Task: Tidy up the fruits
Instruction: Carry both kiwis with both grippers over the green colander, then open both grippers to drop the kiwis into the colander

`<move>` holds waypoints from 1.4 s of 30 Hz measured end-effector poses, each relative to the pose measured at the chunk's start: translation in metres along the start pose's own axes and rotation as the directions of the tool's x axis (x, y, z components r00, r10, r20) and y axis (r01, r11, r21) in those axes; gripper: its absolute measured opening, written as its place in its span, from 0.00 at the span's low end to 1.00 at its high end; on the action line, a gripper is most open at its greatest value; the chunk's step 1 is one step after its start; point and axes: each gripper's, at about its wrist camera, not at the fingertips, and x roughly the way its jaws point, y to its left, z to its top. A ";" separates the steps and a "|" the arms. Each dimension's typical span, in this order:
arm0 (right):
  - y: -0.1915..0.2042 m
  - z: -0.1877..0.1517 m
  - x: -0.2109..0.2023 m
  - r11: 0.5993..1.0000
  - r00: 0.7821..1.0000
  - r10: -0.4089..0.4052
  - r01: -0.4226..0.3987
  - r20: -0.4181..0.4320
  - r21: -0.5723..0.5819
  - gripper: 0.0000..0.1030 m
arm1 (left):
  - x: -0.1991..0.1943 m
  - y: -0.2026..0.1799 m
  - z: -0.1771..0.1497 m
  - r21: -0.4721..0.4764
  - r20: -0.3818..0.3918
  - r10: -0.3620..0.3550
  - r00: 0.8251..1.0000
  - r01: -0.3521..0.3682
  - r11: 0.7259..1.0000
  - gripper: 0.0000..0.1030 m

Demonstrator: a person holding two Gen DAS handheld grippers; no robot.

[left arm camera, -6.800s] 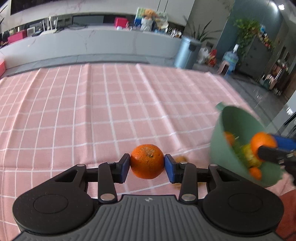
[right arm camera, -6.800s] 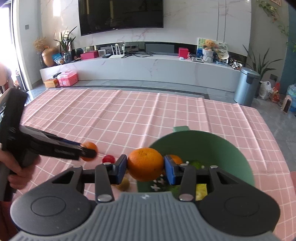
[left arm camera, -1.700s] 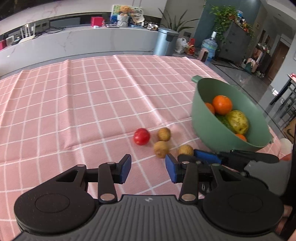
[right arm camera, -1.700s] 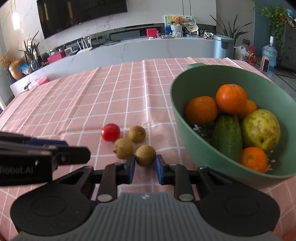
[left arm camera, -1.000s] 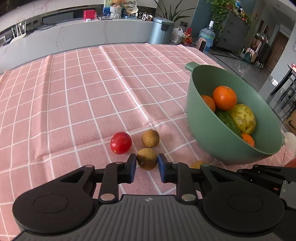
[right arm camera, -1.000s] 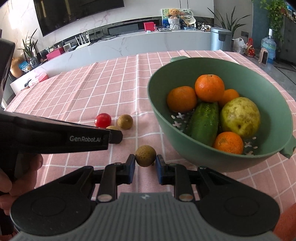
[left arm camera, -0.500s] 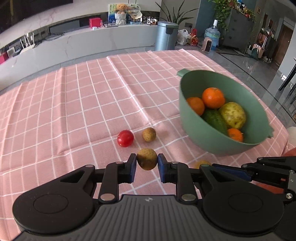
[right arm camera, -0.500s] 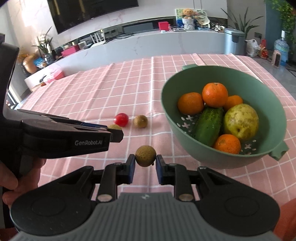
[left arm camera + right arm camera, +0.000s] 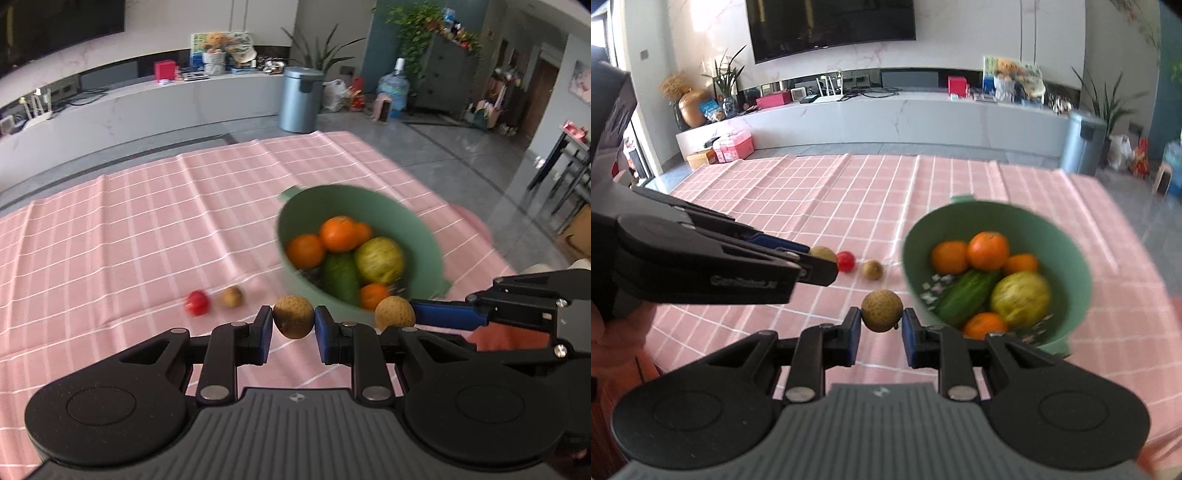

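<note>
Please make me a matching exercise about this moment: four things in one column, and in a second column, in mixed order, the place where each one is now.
Things:
1. cucumber
2. red tomato
3. left gripper
4. right gripper

Places:
A. lying on the pink tablecloth
B. shut on a brown longan, beside the bowl
C. inside the green bowl
D. shut on a darker longan, above the cloth

Pairs: 1-C, 2-A, 3-D, 4-B

free: pink checked tablecloth [image 9: 122, 236] left of green bowl [image 9: 424, 236] | obstacles: cherry tomato [image 9: 197, 302]; small brown fruit [image 9: 232, 296] beside it; bowl's near wall
</note>
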 end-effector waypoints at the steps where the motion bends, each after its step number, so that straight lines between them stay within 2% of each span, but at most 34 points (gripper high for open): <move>1: -0.006 0.003 -0.004 1.000 1.000 -0.002 0.002 -0.003 -0.008 0.19 | 0.001 -0.002 0.004 -0.002 -0.001 -0.018 1.000 0.018 1.000 0.26; 4: -0.027 0.012 -0.013 0.999 1.000 -0.009 0.008 -0.024 -0.032 0.19 | 0.009 -0.010 0.017 -0.005 -0.017 -0.077 0.997 0.077 0.997 0.26; 8: -0.063 0.024 -0.012 0.999 0.996 -0.003 0.000 -0.088 -0.036 0.19 | 0.032 -0.021 0.036 -0.015 -0.059 -0.172 0.983 0.172 0.985 0.26; 12: -0.095 0.039 0.002 0.998 0.985 0.018 -0.027 -0.174 -0.052 0.19 | 0.064 -0.031 0.049 -0.015 -0.130 -0.216 0.968 0.215 0.976 0.26; 20: -0.125 0.052 0.052 0.985 0.924 0.066 -0.120 -0.377 -0.120 0.19 | 0.115 -0.038 0.049 -0.038 -0.239 -0.282 0.929 0.281 0.959 0.26; 23: -0.127 0.053 0.066 0.977 0.894 0.097 -0.170 -0.437 -0.131 0.19 | 0.126 -0.036 0.047 -0.077 -0.276 -0.320 0.906 0.311 0.947 0.26; 27: -0.127 0.050 0.082 0.966 0.862 0.106 -0.208 -0.496 -0.154 0.19 | 0.139 -0.035 0.046 -0.113 -0.313 -0.343 0.886 0.324 0.939 0.26; 30: -0.129 0.049 0.089 0.962 0.850 0.096 -0.213 -0.517 -0.172 0.19 | 0.147 -0.036 0.047 -0.130 -0.330 -0.337 0.882 0.311 0.941 0.26; 37: -0.130 0.050 0.097 0.958 0.839 0.097 -0.224 -0.535 -0.178 0.19 | 0.155 -0.041 0.048 -0.157 -0.355 -0.342 0.870 0.305 0.939 0.26; 42: -0.128 0.051 0.097 0.955 0.844 0.079 -0.216 -0.530 -0.201 0.19 | 0.154 -0.042 0.050 -0.151 -0.354 -0.335 0.873 0.301 0.942 0.31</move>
